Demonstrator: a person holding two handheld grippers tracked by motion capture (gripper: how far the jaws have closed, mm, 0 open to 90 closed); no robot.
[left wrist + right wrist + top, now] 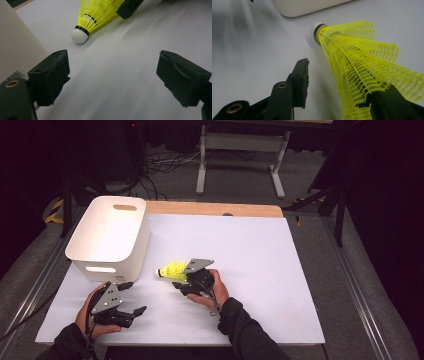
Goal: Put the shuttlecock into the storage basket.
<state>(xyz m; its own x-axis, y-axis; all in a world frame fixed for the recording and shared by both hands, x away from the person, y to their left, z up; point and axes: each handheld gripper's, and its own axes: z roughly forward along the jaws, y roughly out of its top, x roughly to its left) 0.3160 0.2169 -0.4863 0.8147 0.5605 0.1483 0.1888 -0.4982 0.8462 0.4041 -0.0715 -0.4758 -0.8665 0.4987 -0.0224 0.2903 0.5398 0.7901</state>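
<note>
A yellow mesh shuttlecock [172, 269] with a white cork tip lies on its side on the white table sheet [260, 250], cork toward the bin. My right gripper [182, 277] is at its skirt end. In the right gripper view the shuttlecock [362, 62] fans out between the jaws of that gripper [342, 80]; the left jaw stands clear of the mesh and the skirt's rim rests against the right jaw, so the gripper is open. My left gripper [135, 297] sits near the front left, wide open and holding nothing [112, 60], pointing at the shuttlecock [95, 15].
A white plastic bin [107, 237] with handle slots stands at the table's back left, close to both grippers; its wall [15, 45] runs along the left jaw. A wooden table edge [215, 209] shows at the back. A metal stand [240, 155] is on the floor beyond.
</note>
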